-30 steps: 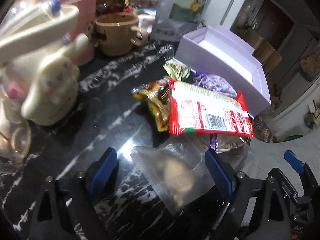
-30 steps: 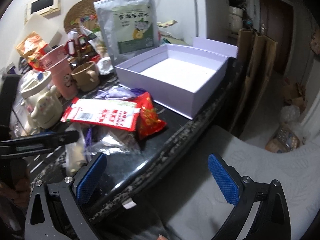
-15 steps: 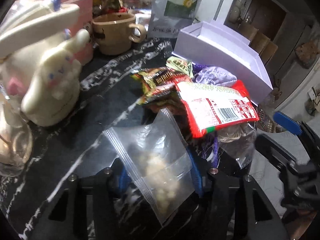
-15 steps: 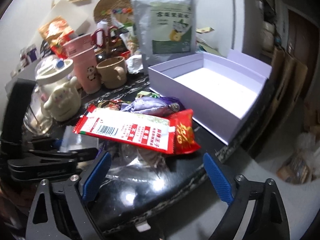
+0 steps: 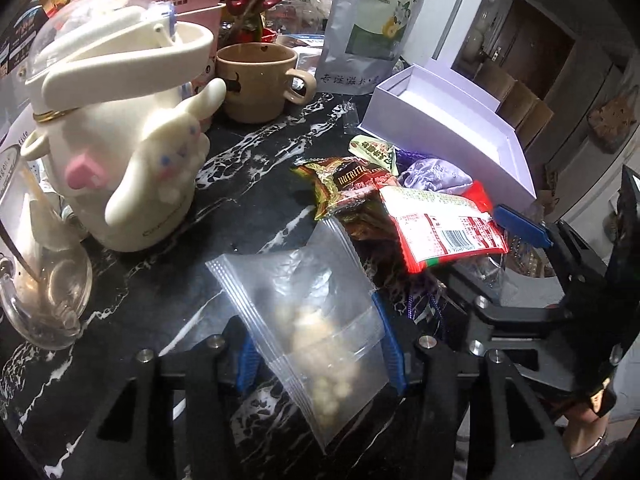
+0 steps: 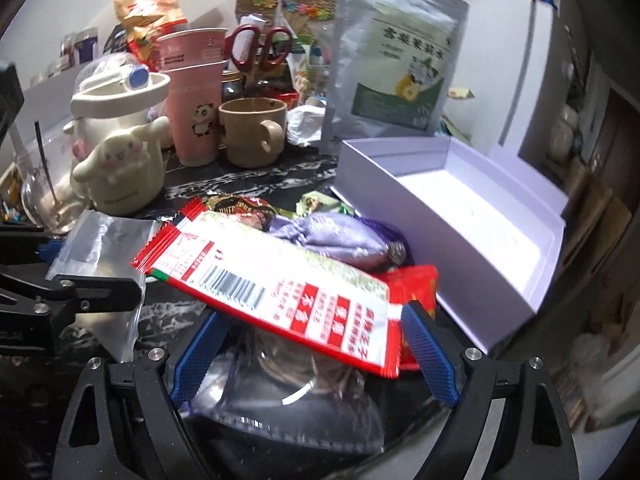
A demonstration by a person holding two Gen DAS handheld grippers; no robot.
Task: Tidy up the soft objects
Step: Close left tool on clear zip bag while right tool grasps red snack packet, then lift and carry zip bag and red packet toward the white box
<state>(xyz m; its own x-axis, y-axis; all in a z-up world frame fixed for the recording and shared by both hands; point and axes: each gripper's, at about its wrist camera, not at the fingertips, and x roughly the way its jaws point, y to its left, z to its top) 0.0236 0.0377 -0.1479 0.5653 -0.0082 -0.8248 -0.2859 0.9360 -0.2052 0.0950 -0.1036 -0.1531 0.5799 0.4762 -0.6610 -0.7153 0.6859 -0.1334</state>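
Holding, left gripper (image 5: 318, 350): blue pads closed on the lower half of a clear zip bag (image 5: 308, 320) of pale lumps; the bag's sealed strip stands up and away from the jaws, tilted left.
Right gripper (image 6: 314, 354): jaws wide and closing; a second clear bag (image 6: 296, 396) with dark contents lies between the pads, which do not press on it; the end of the red-and-white packet (image 6: 276, 288) overhangs the gap.
Snack pile: the red-and-white packet lies on top, barcode up; under and behind it a lilac satin pouch (image 6: 340, 240), a dark brown wrapper (image 5: 348, 188) and a small green wrapper (image 5: 374, 150).
Surface: black marble counter (image 5: 160, 280), pile near its right edge.
Box: open lilac box (image 6: 480, 216), inside bare white, just beside the pile on its right.
Background left: cream rabbit-ear mug (image 5: 128, 152), glass cup (image 5: 44, 280).
Background rear: tan mug (image 6: 252, 132), pink cups (image 6: 196, 112), red scissors (image 6: 260, 48), silver tea pouch (image 6: 396, 68).
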